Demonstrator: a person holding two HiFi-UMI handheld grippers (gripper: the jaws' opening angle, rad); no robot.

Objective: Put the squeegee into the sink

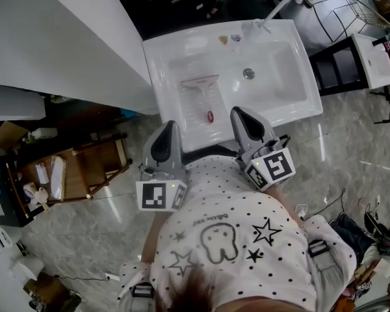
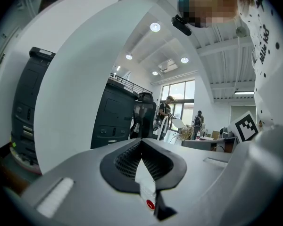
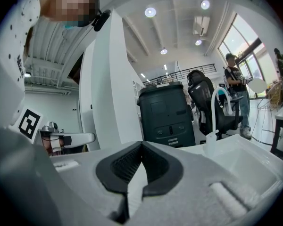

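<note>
A clear squeegee with a red dot on its handle lies flat on the shallow left part of the white sink, blade away from me. Neither gripper touches it. My left gripper hovers at the sink's front edge, just short of the handle, with its jaws shut and empty. My right gripper is beside it to the right, also shut on nothing. In the left gripper view the handle end with the red dot shows below the closed jaws of the left gripper. The right gripper points level over the basin.
A curved faucet stands at the sink's far right corner, and a drain sits mid-basin. A white wall panel borders the left. A wooden shelf is lower left, a black stand right. People stand far off.
</note>
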